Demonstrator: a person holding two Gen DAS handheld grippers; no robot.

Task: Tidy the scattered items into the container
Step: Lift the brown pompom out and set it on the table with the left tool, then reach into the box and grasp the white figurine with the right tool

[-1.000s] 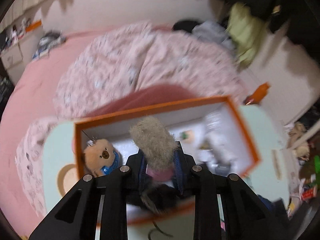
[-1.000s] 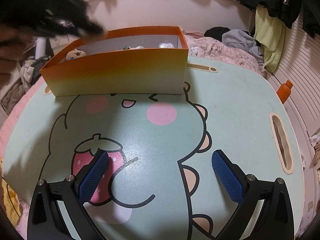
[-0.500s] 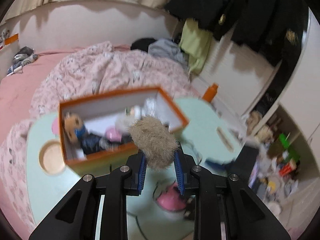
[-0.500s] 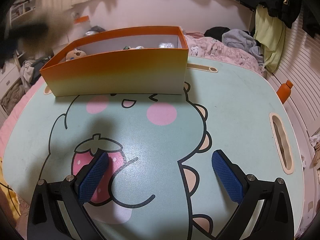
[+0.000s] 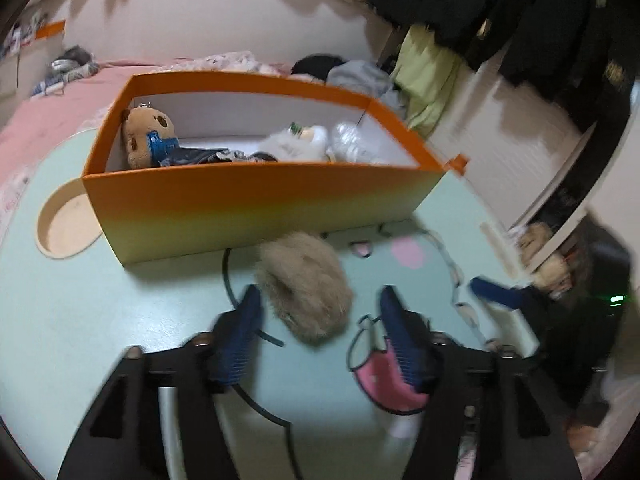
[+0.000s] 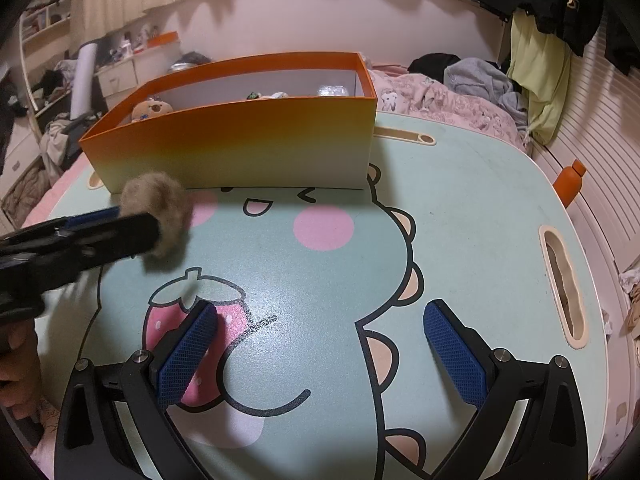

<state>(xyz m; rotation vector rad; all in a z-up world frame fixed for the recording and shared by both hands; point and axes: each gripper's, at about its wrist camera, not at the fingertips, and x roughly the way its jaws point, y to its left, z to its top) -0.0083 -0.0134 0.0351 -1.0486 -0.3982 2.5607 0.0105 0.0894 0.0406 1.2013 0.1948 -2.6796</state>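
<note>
A tan fluffy pompom (image 5: 306,286) lies on the mint-green table (image 5: 100,308), just in front of the orange box (image 5: 260,204). My left gripper (image 5: 320,312) is open with its blue pads on either side of the pompom, not clamping it. The box holds a bear plush (image 5: 144,136), a white toy (image 5: 296,142) and dark cloth. In the right wrist view the pompom (image 6: 158,208) sits at the tip of the left gripper, near the box (image 6: 240,148). My right gripper (image 6: 320,344) is open and empty over the table's dinosaur print.
An orange bottle (image 6: 570,182) stands beyond the table's right edge. A round cup recess (image 5: 66,226) is left of the box and a handle slot (image 6: 564,284) is at the table's right. A bed with pink bedding and clothes lies behind.
My left gripper carried the pompom from over the box down to the table in front of it and opened, letting the pompom go. The right gripper has not moved.
</note>
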